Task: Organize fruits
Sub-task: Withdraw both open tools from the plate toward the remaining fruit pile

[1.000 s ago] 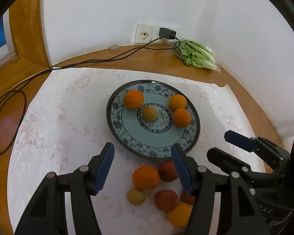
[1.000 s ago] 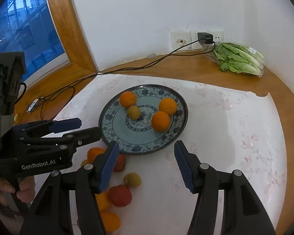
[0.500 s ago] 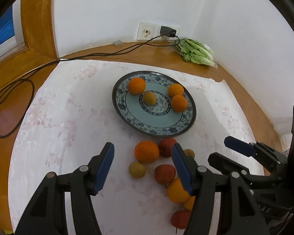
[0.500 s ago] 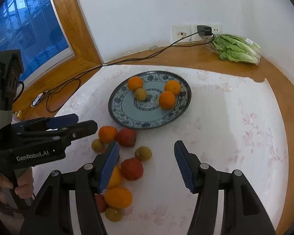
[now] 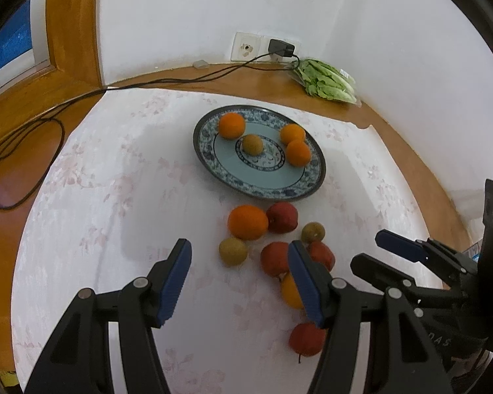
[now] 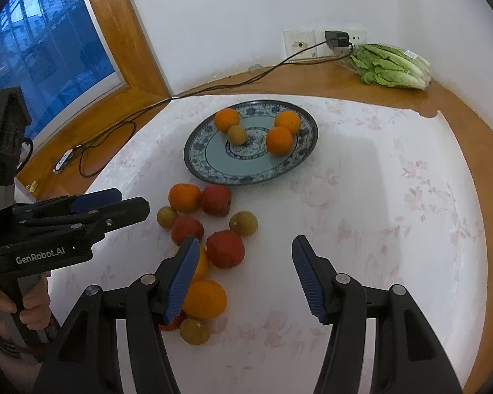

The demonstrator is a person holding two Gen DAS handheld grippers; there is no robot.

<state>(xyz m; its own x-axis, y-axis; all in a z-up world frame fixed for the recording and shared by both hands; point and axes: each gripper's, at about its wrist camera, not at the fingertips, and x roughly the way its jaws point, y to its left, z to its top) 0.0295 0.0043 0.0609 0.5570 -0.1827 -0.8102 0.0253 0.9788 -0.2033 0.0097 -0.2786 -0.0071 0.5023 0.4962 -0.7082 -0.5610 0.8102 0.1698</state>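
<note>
Right now the loose fruit lies in a little bunch on the white flowery cloth [image 5: 82,180], just in front of both grippers. Closest to the left gripper [image 5: 240,275] is a small yellow-green round fruit [image 5: 233,251], just past its blue finger pads and between them. Beyond that sits a big orange [image 5: 247,222], touching a red apple-like fruit [image 5: 282,217]. Another red round fruit [image 5: 274,258] sits right beside the left gripper's right-hand pad. That pad hides part of a yellow-orange fruit [image 5: 291,290].

Further out, past the bunch, is a round blue and white patterned plate [image 5: 266,185]. It holds three oranges [image 5: 232,125] and one small brownish-green fruit [image 5: 252,143] near its middle.

The left gripper's jaws are wide apart and hold nothing. The right gripper [image 6: 246,275] is spread wide too and holds nothing. A red fruit [image 6: 225,248] sits just past its left-hand pad, and a large orange [image 6: 204,299] sits low beside that pad. A small green-brown fruit [image 6: 243,223] lies a bit further ahead.

Far off by the white wall [image 6: 230,16] a bag of green lettuce [image 6: 389,65] rests on the brown wooden ledge [image 6: 328,82]. A black cord [image 6: 213,87] runs from a black plug [image 6: 337,38] in the wall socket.
</note>
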